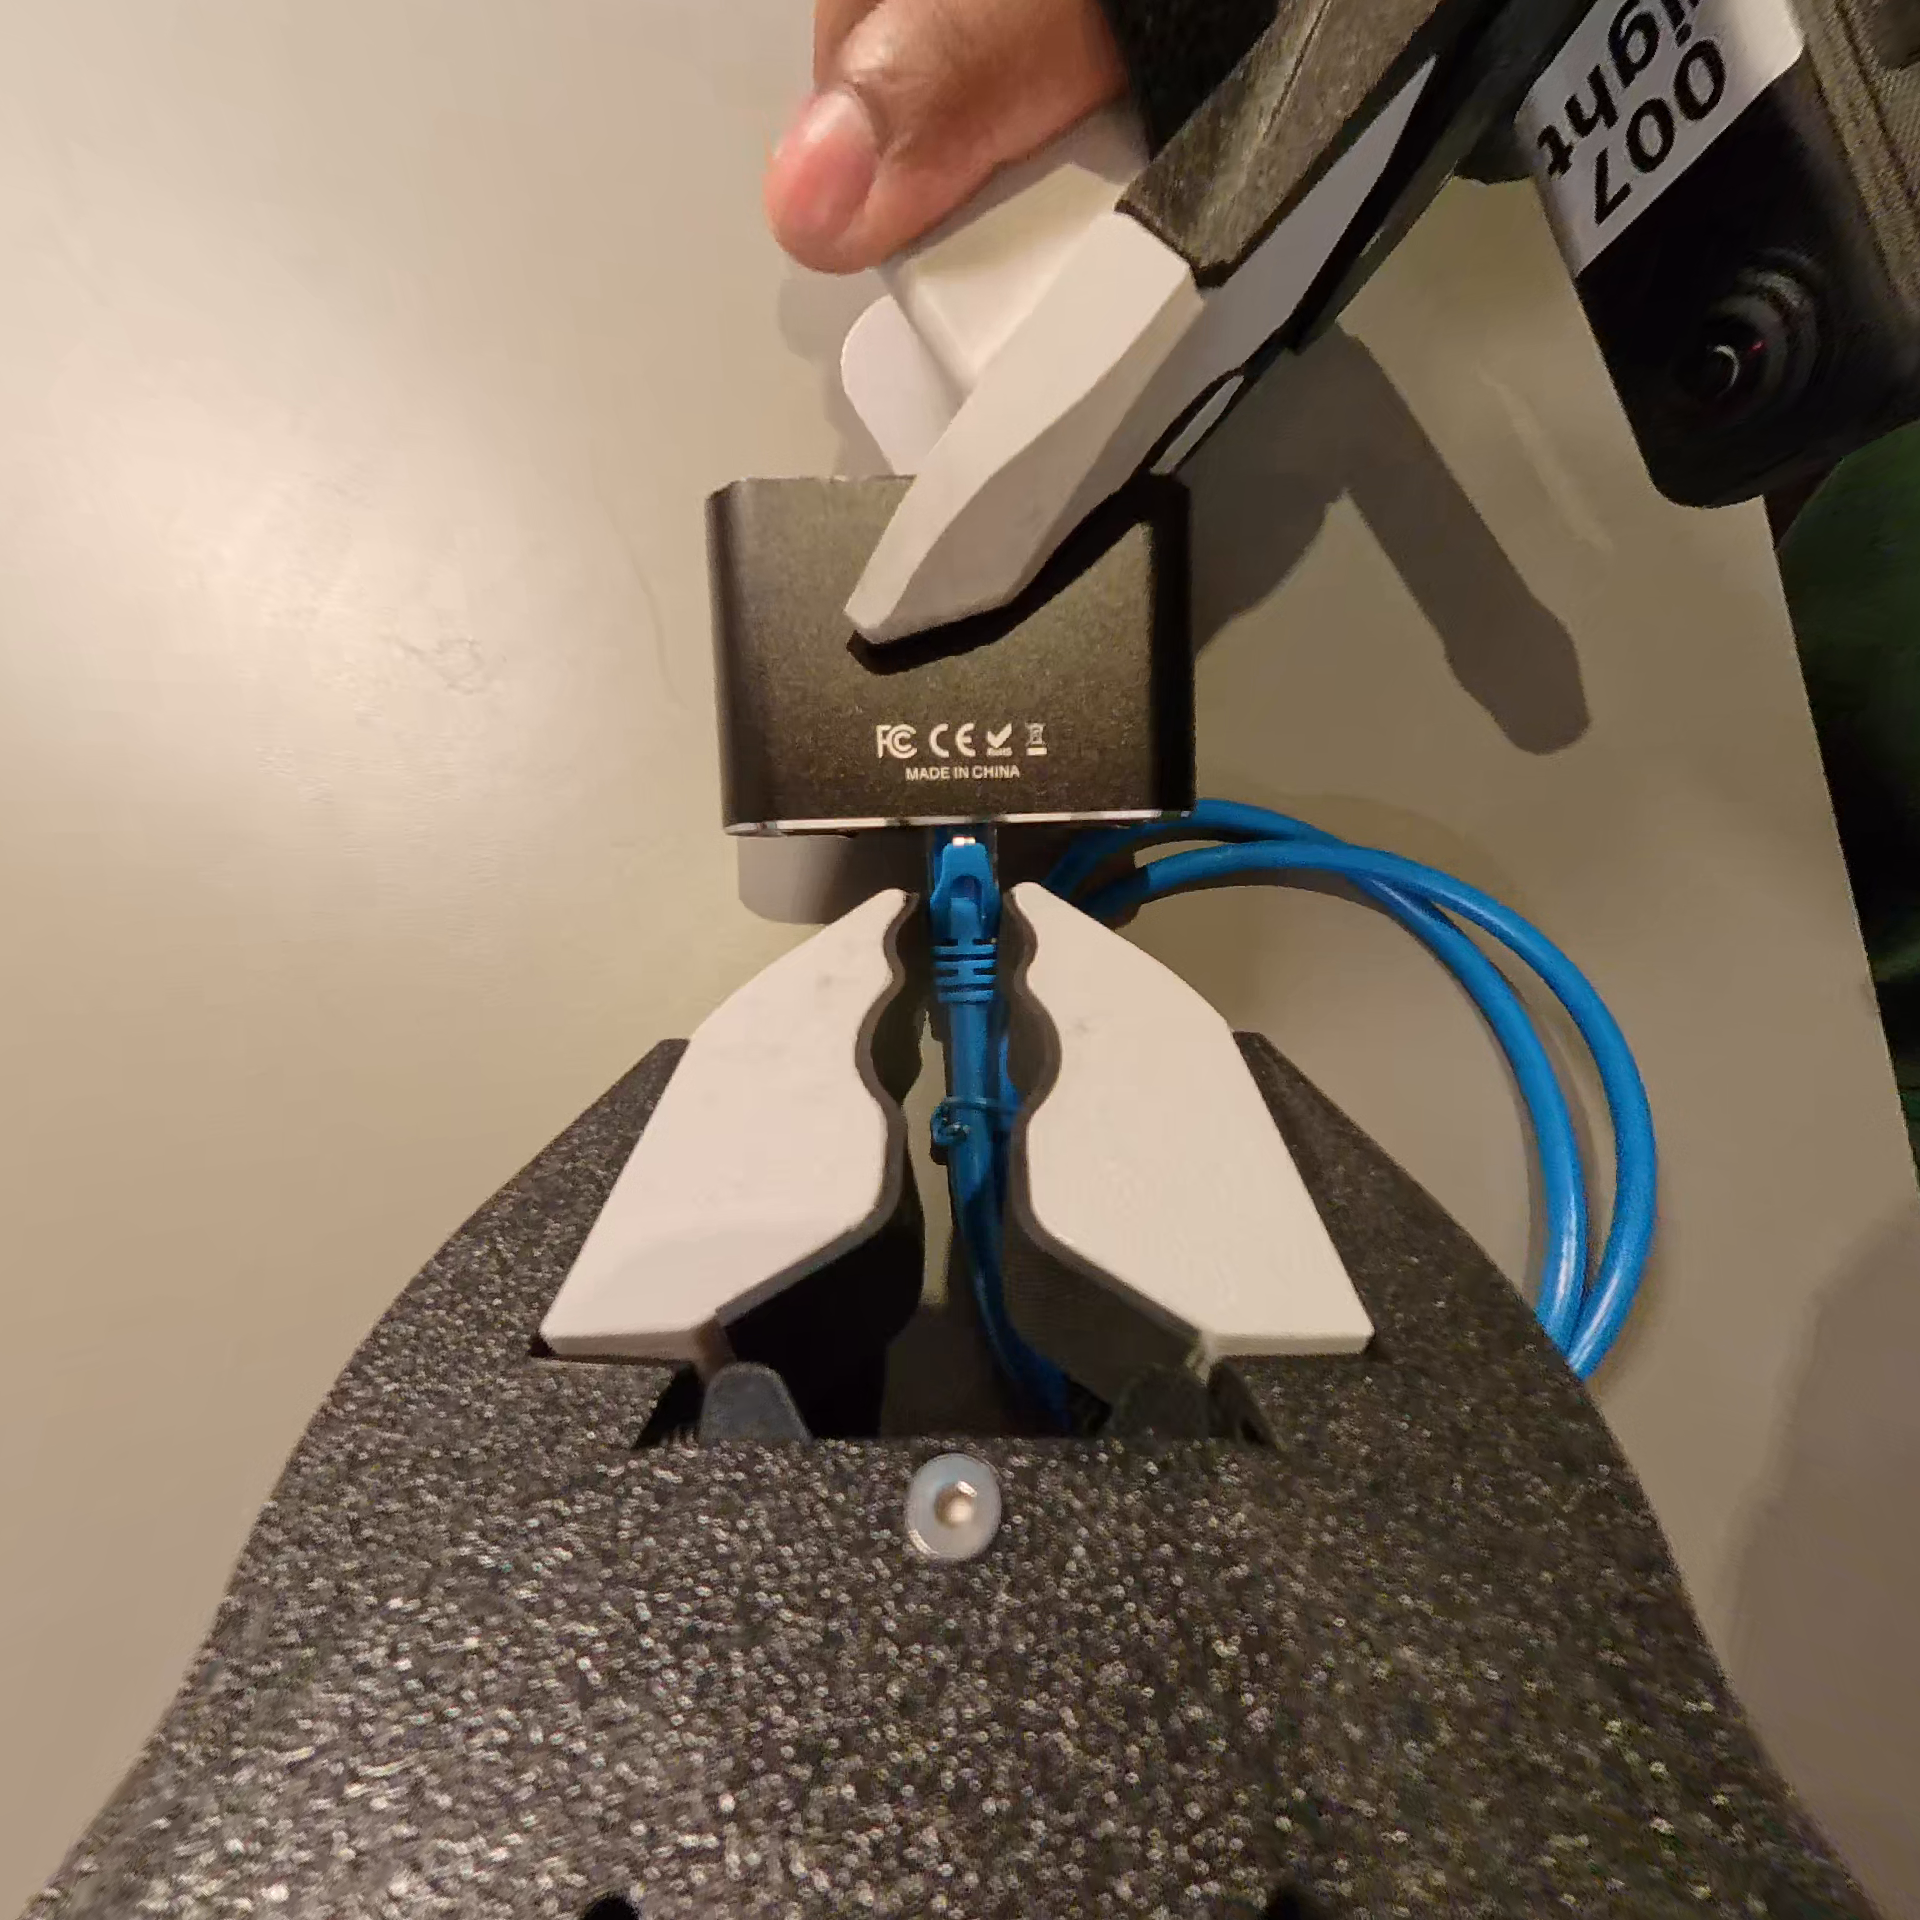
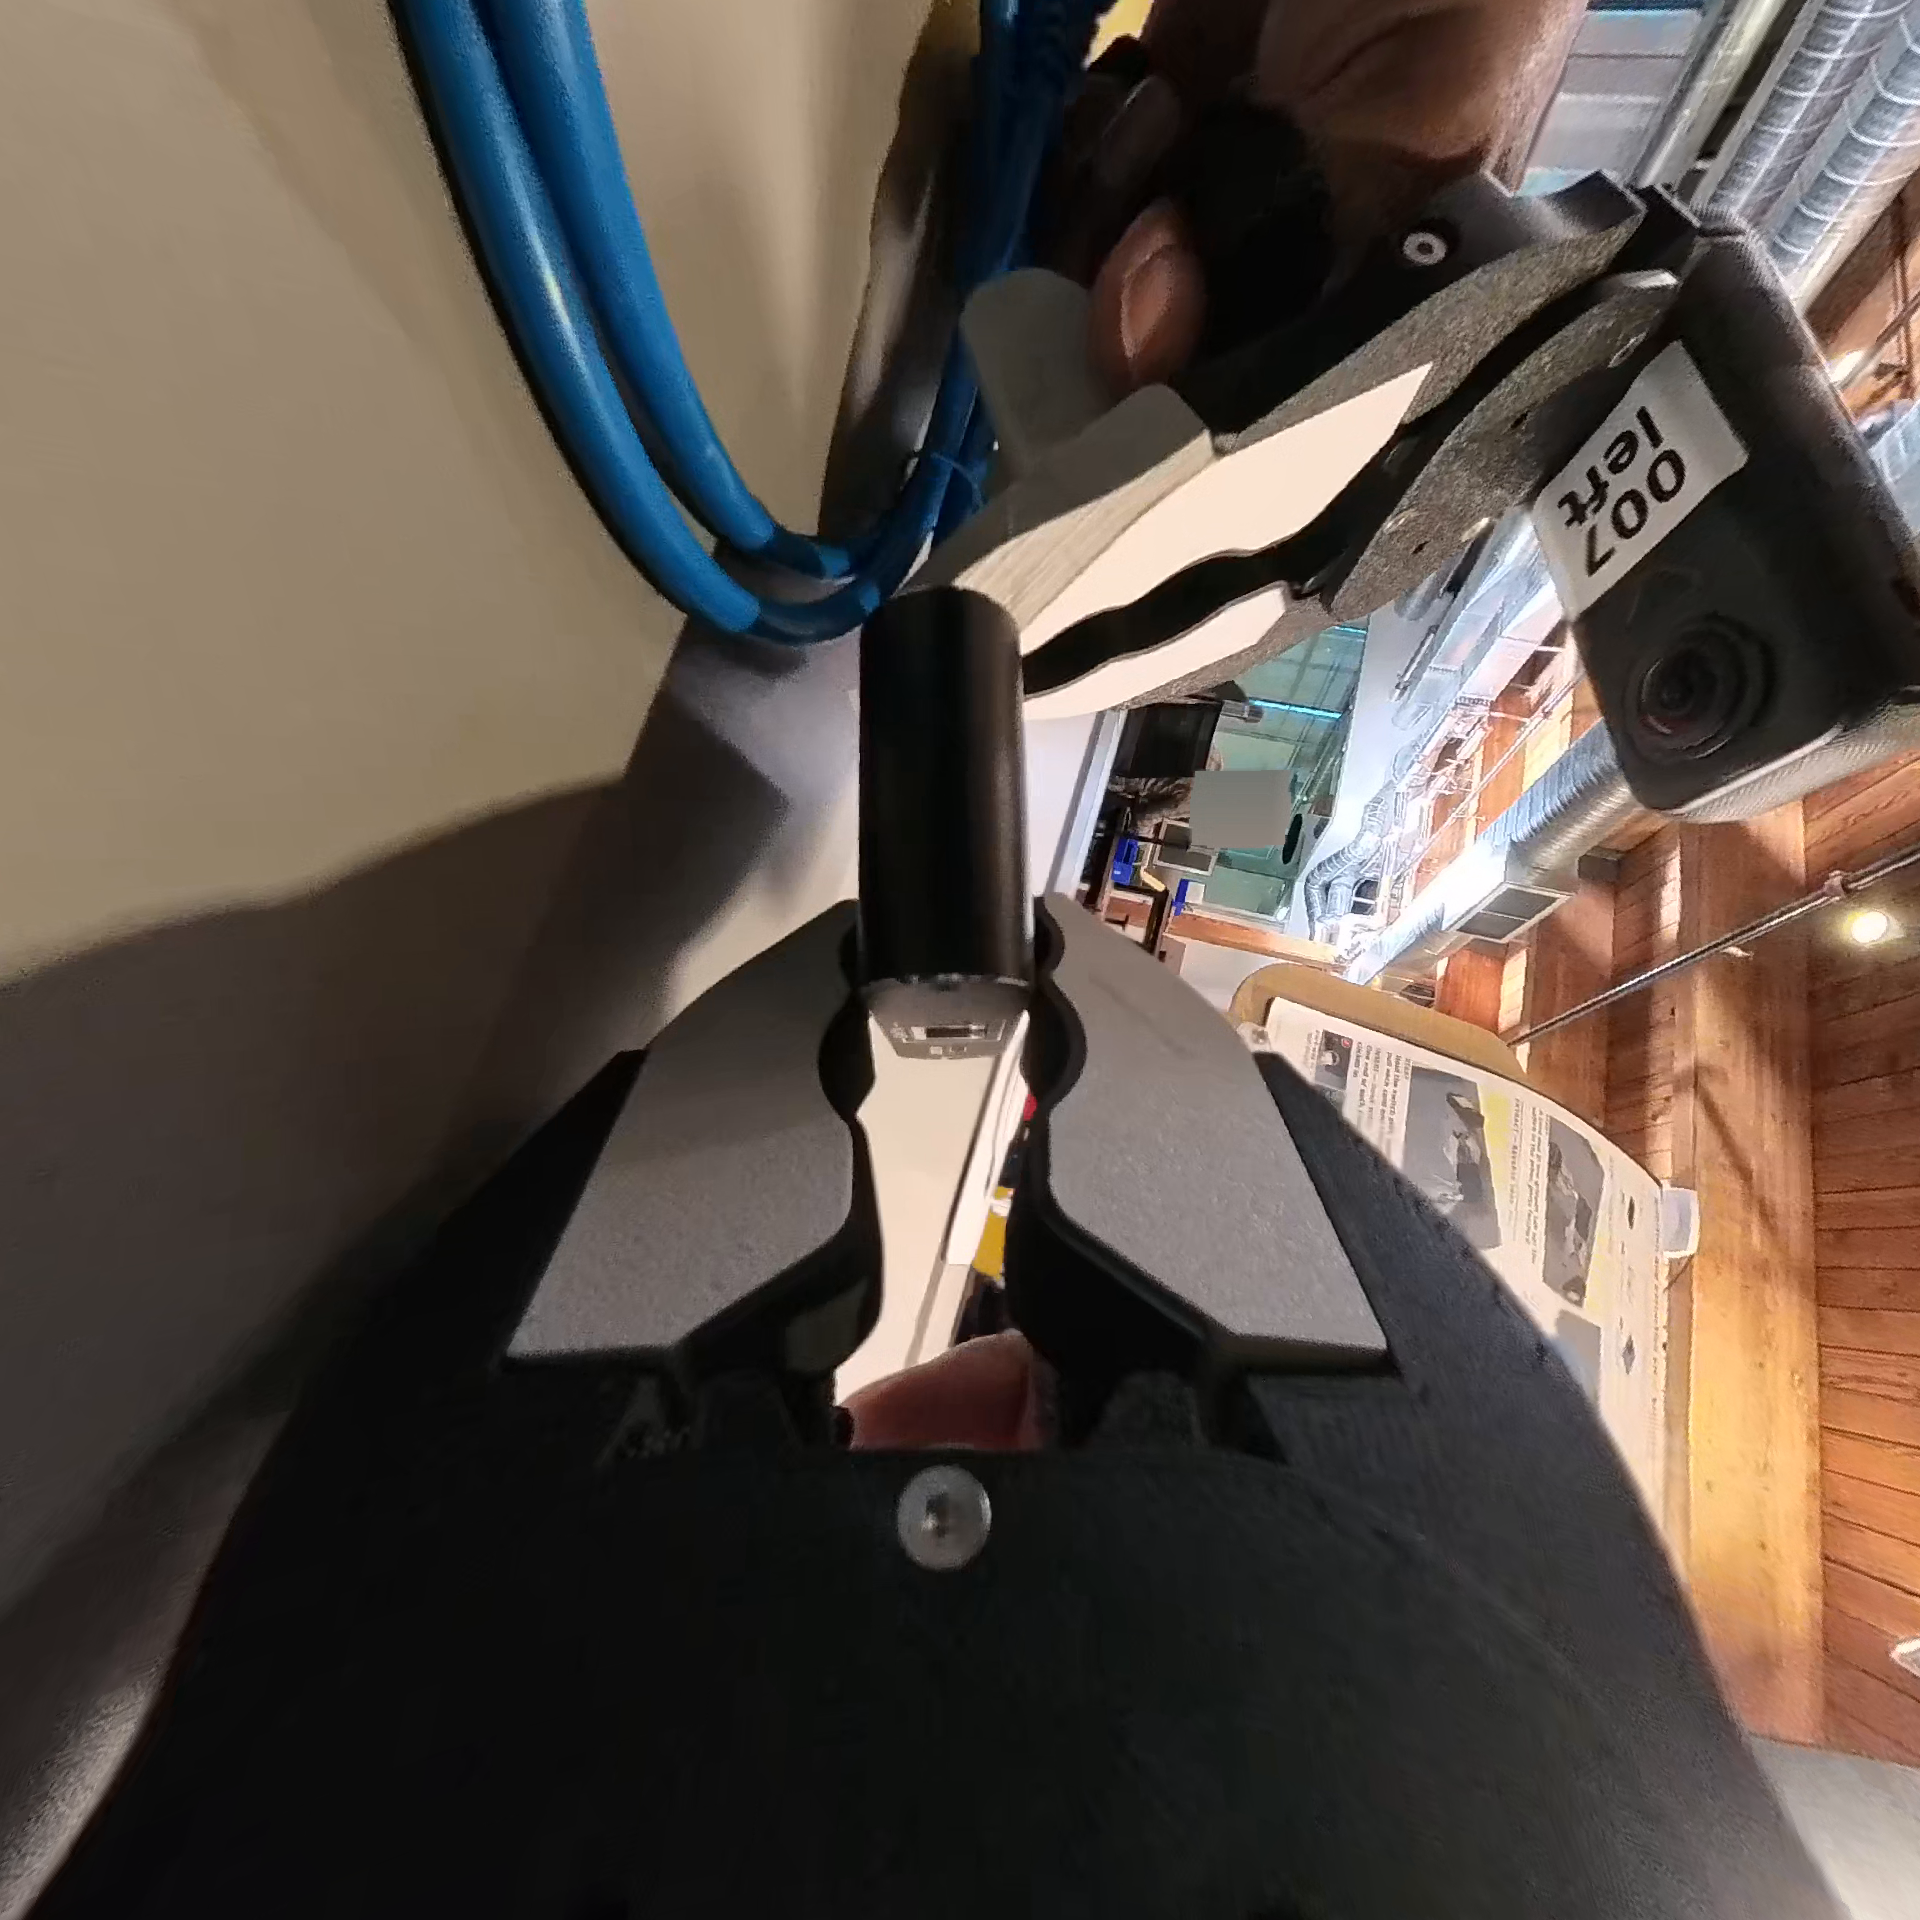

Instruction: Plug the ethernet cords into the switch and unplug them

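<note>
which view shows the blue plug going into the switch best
The left wrist view. There the blue plug sits centred between the left gripper jaws, meeting the black switch's near edge. In the right wrist view the switch is seen end-on, clamped by the right gripper; the plug is hidden, only blue cable loops show.

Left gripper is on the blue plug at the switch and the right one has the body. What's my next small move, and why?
Probably pull the left gripper straight back, away from the black switch. Its fingers close around the blue ethernet plug, which appears seated in the port, and the right gripper clamps the switch to brace it. Whether the latch tab is pressed cannot be told.
</note>
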